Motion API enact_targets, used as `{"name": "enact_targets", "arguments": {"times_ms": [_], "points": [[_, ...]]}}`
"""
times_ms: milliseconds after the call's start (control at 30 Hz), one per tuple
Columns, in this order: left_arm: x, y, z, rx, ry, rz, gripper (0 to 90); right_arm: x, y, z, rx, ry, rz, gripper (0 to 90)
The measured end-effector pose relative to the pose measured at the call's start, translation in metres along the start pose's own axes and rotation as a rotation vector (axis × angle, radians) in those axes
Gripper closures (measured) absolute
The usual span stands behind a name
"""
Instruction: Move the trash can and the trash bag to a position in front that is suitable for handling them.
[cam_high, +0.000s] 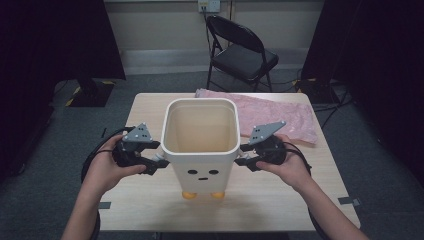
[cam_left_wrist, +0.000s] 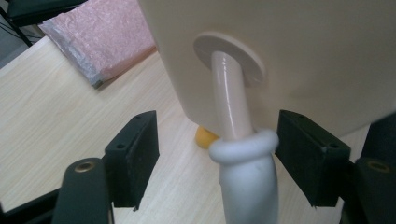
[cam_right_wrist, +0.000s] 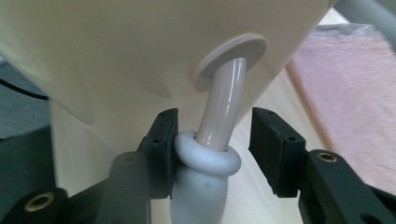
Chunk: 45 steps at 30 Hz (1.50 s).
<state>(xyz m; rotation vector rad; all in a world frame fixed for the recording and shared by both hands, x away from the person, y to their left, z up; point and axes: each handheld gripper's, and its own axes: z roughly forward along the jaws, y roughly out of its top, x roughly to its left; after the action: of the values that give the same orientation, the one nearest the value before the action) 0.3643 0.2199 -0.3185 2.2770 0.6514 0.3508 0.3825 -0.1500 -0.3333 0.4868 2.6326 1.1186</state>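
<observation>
A cream square bin (cam_high: 200, 145) with a small face and orange feet (cam_high: 202, 195) is upright at the middle of the wooden table (cam_high: 150, 205). A thin arm ending in a white mitt sticks out of each side. My left gripper (cam_high: 159, 161) is at the bin's left side. Its jaws straddle the left mitt (cam_left_wrist: 245, 172) below the left arm (cam_left_wrist: 229, 98), with one jaw touching the mitt's ring and the other well apart. My right gripper (cam_high: 243, 156) straddles the right mitt (cam_right_wrist: 205, 163) the same way, one jaw against the ring and a gap at the other.
A pink bubble-wrap bag (cam_high: 280, 117) lies flat on the table behind and to the right of the bin. A black folding chair (cam_high: 240, 50) stands beyond the table's far edge. Dark curtains hang on both sides.
</observation>
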Motion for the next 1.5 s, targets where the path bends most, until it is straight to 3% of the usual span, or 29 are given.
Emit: {"name": "enact_targets", "arguments": {"times_ms": [100,300,433,500,600,767,833,933,1000,1100,1167,1300,1500], "points": [[0.004,0.001,0.004,-0.009,0.008,-0.015,31.1,0.002,0.003,-0.002,-0.004,0.004,-0.034,55.2],[0.007,0.006,0.006,-0.009,-0.010,0.021,37.1,-0.003,0.007,-0.003,-0.017,0.039,-0.007,57.8],[0.006,0.008,0.005,-0.005,-0.044,0.028,58.7,-0.006,0.008,-0.002,-0.019,0.054,0.014,62.2],[0.003,0.010,0.004,0.010,-0.045,0.033,62.9,-0.007,0.008,-0.002,-0.023,0.059,0.034,62.9],[-0.003,0.017,0.005,0.028,0.018,0.041,63.3,-0.009,0.008,-0.003,-0.027,0.053,0.026,63.0],[0.003,0.025,0.010,0.031,0.052,0.053,63.4,-0.016,0.007,-0.003,-0.043,0.045,0.021,62.9],[0.005,0.029,0.016,0.017,0.066,0.046,63.5,-0.021,0.006,-0.005,-0.062,0.034,0.044,63.2],[0.012,0.042,0.027,-0.004,0.085,0.055,63.4,-0.031,0.004,-0.011,-0.065,-0.039,0.018,63.5],[0.016,0.051,0.035,-0.011,0.087,0.055,63.4,-0.034,0.003,-0.013,-0.065,-0.047,0.020,63.6],[0.022,0.066,0.048,-0.014,0.084,0.066,63.4,-0.048,-0.006,-0.021,-0.068,-0.080,0.069,64.1],[0.025,0.073,0.054,-0.020,0.082,0.071,63.3,-0.050,-0.008,-0.023,-0.071,-0.087,0.080,64.1],[0.033,0.092,0.079,-0.048,0.045,0.058,63.2,-0.062,-0.023,-0.034,-0.082,-0.130,0.140,64.2],[0.034,0.105,0.096,-0.076,0.019,0.057,62.8,-0.067,-0.039,-0.043,-0.090,-0.169,0.188,64.4]]}}
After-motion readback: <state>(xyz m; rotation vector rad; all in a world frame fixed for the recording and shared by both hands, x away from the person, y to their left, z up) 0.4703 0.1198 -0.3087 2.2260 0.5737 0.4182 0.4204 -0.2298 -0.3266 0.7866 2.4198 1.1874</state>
